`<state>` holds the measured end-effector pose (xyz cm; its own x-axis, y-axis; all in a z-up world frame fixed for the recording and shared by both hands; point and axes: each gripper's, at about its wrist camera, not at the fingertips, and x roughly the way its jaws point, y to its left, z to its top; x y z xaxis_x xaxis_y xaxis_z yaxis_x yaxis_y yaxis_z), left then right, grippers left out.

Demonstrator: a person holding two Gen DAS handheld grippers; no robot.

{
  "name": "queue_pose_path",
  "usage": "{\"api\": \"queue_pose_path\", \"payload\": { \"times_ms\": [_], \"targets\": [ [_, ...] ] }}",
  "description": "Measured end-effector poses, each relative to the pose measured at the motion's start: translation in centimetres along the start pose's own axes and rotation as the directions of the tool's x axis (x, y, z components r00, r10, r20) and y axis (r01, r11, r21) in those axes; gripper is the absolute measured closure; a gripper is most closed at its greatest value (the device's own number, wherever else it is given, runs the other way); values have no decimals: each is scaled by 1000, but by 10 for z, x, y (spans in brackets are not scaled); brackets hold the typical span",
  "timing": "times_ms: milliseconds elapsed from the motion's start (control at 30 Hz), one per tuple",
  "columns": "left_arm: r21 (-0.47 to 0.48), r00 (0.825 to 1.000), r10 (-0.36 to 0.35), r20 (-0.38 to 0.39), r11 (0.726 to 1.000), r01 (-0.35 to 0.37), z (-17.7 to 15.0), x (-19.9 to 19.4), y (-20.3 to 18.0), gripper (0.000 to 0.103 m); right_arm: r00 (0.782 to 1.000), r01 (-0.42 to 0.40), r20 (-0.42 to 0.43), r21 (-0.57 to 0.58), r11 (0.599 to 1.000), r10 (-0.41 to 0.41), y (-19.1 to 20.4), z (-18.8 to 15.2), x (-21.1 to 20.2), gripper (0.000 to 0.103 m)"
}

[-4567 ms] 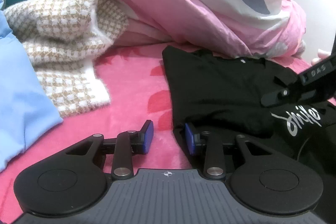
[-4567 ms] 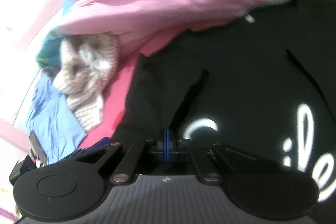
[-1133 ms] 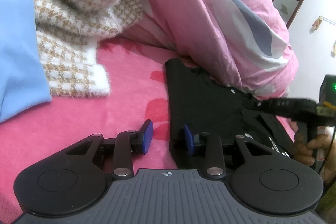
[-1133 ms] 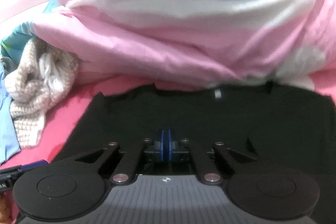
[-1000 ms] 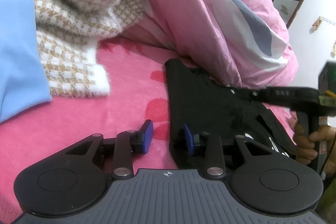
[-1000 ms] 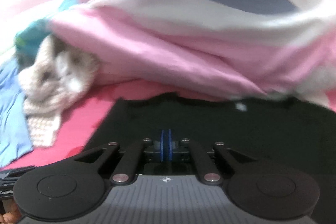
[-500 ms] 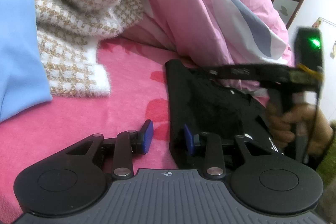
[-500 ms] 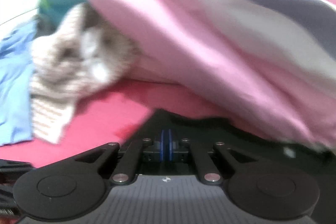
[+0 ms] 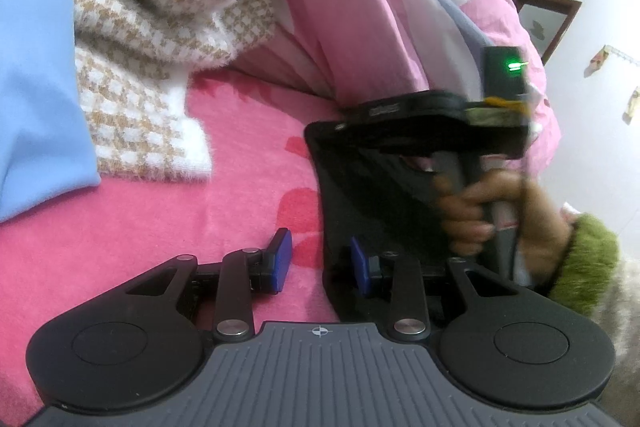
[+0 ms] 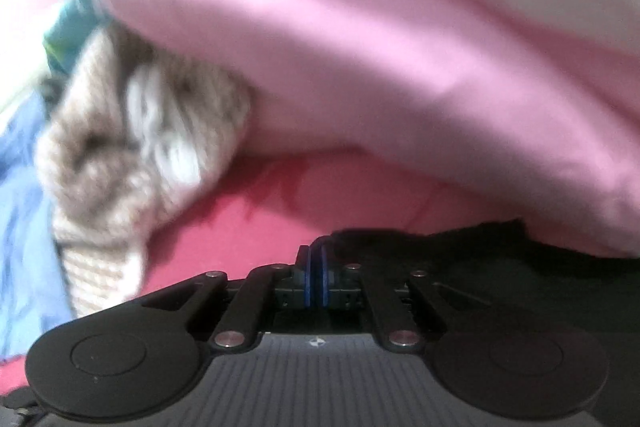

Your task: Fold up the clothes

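A black T-shirt lies on the pink bedspread. My left gripper is open and low over the shirt's near left edge, one blue pad on the spread, one on the shirt. My right gripper has its blue pads pressed together at the shirt's far left corner; whether cloth is pinched between them is unclear. In the left wrist view the right gripper's body hovers over the shirt's far edge, held by a hand.
A pink, white and grey quilt is heaped right behind the shirt. A beige checked knit and a light blue garment lie to the left. A white wall and a dark wooden frame stand at the far right.
The right gripper has swept left across the shirt's far edge to its far left corner, pads shut throughout. The left gripper has stayed open in place.
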<state>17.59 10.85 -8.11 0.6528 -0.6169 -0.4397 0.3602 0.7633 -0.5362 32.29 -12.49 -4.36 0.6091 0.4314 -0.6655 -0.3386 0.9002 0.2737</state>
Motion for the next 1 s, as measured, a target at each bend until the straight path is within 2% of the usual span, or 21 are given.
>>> {"api": "queue_pose_path", "payload": {
  "times_ms": [100,200,267,367,433,467,500,567,600,667,733,767,800,867,933,1000],
  "targets": [
    [-31,1000,-20,2,999,20,1,-1,5,71,998,18,65,93,996,-24,-8,8,0,100],
    [-47,1000,-29,3,998,29,2,-1,7,71,988,69,130,142,987,-88,-15,13,-44,99],
    [-50,1000,-31,3,998,31,2,-1,7,71,979,94,167,143,985,-117,-20,8,-99,98],
    [-56,999,-34,3,998,34,2,-1,8,71,948,179,242,134,975,-208,-29,-9,-210,98],
    [-64,999,-37,6,997,37,2,-1,9,71,904,271,300,153,950,-306,-35,-29,-295,95],
    [-69,999,-41,8,997,41,2,-1,9,71,876,318,327,164,934,-356,-36,-39,-336,88],
    [-74,999,-45,10,996,46,3,-1,10,71,838,369,360,179,912,-409,-35,-53,-376,83],
    [-93,998,-53,14,994,54,4,-2,11,70,746,473,422,209,856,-515,-28,-89,-448,68],
    [-98,999,-44,24,994,46,5,-5,10,70,703,515,443,223,828,-557,-23,-110,-483,65],
    [-107,999,-18,46,994,23,8,-12,8,69,668,535,451,261,804,-592,-19,-145,-524,55],
    [-63,996,43,72,997,-38,12,-28,-6,68,669,530,452,267,805,-590,-15,-178,-542,51],
    [-27,994,66,87,998,-64,13,-38,-16,67,670,527,452,269,806,-589,-13,-195,-550,43],
    [0,993,71,95,997,-71,12,-49,-28,65,671,524,452,271,807,-587,-11,-211,-558,39],
    [59,993,68,92,996,-73,9,-69,-53,59,706,502,441,241,831,-554,-10,-234,-547,32],
    [152,995,86,55,984,-93,-3,-82,-86,54,748,478,413,207,854,-519,-10,-254,-527,31],
    [249,995,99,4,964,-97,-23,-88,-119,51,789,472,361,163,867,-497,-10,-265,-490,31]
  ]
}}
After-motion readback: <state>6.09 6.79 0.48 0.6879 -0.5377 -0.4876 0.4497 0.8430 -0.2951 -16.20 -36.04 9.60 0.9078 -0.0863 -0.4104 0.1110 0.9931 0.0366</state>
